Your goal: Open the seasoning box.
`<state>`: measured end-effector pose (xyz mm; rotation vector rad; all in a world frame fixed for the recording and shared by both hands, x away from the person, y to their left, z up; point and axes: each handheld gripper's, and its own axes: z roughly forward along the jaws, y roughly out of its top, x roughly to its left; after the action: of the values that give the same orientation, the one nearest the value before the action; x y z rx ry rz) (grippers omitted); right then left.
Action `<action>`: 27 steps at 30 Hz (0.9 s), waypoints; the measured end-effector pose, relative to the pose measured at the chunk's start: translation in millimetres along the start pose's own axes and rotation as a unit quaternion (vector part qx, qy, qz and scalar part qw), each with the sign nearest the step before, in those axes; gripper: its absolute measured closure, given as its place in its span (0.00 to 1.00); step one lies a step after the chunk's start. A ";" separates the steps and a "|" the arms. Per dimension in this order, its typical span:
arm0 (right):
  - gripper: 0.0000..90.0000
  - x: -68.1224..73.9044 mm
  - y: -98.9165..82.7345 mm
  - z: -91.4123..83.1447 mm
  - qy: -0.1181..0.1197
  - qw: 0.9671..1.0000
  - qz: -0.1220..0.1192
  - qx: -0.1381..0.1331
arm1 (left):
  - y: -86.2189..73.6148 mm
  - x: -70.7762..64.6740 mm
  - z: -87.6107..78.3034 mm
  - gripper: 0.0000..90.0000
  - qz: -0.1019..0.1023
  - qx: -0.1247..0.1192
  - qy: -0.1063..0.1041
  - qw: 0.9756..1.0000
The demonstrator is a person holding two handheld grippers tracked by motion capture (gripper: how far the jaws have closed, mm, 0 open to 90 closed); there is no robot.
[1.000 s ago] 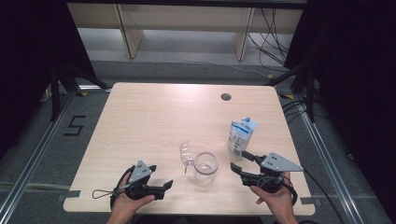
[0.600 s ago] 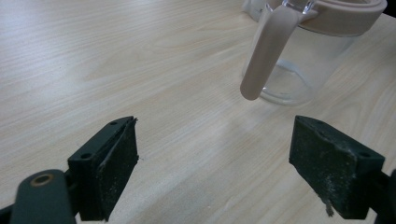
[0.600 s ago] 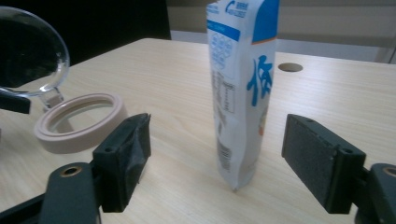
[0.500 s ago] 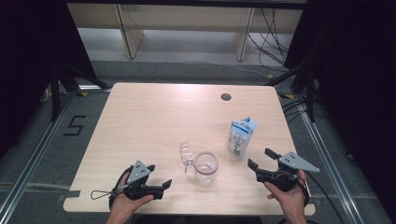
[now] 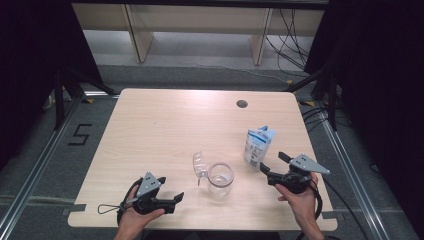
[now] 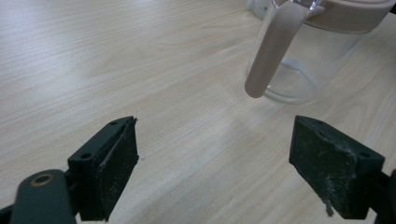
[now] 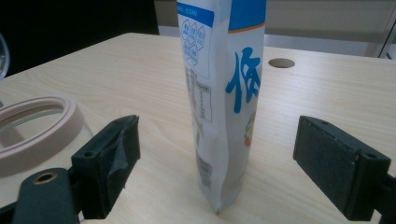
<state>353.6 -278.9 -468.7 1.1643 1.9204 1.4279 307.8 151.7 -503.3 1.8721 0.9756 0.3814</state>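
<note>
**Right tool opened and drawn back beside the standing pouch**

High view: the right tool (image 5: 272,166), held in the person's right hand (image 5: 300,197), lies near the counter's (image 5: 165,125) right front corner, with its jaws pointing toward the blue-and-white pouch (image 5: 259,146). A second earlier this tool sat closer in, its jaw tips right at the foot of the pouch; it has since shifted outward toward the right edge and a little lower. Its jaws have just been opening and now stand wide apart.

Right gripper view: the pouch (image 7: 224,93) stands upright on the counter ahead of the two pads and in line with the gap between them; neither pad touches it. The pouch keeps the same spot and upright pose as in the earlier frames. At the left edge the beige rim of the glass jar (image 7: 32,133) shows.

High view: the glass jar (image 5: 220,179) stands near the front middle of the counter, its clear hinged lid (image 5: 200,165) swung open to its left; it has not moved.

The left tool (image 5: 170,200), in the left hand (image 5: 135,217), rests at the left front edge, in the same place as before. Left gripper view: its jaws are wide apart with bare counter between them, and the jar (image 6: 308,56) with its beige clasp stands beyond them.
</note>
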 end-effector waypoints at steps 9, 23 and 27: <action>0.18 -1.5 0.0 39.1 -0.010 1.000 -0.005 -0.008 | 0.0 -0.3 -0.1 0.17 -0.001 0.002 0.001 1.000; 0.19 1.0 -4.9 77.6 -0.020 0.999 0.016 -0.021 | 0.8 -0.2 -0.4 0.17 0.006 -0.002 -0.007 1.000; 0.18 5.9 -7.2 84.7 -0.035 0.999 0.016 -0.009 | 1.0 -1.4 -0.8 0.17 0.003 -0.002 -0.008 1.000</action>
<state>413.7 -229.9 -503.9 1.2256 1.8459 1.3983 306.9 150.8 -501.9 1.8734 0.9582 0.3718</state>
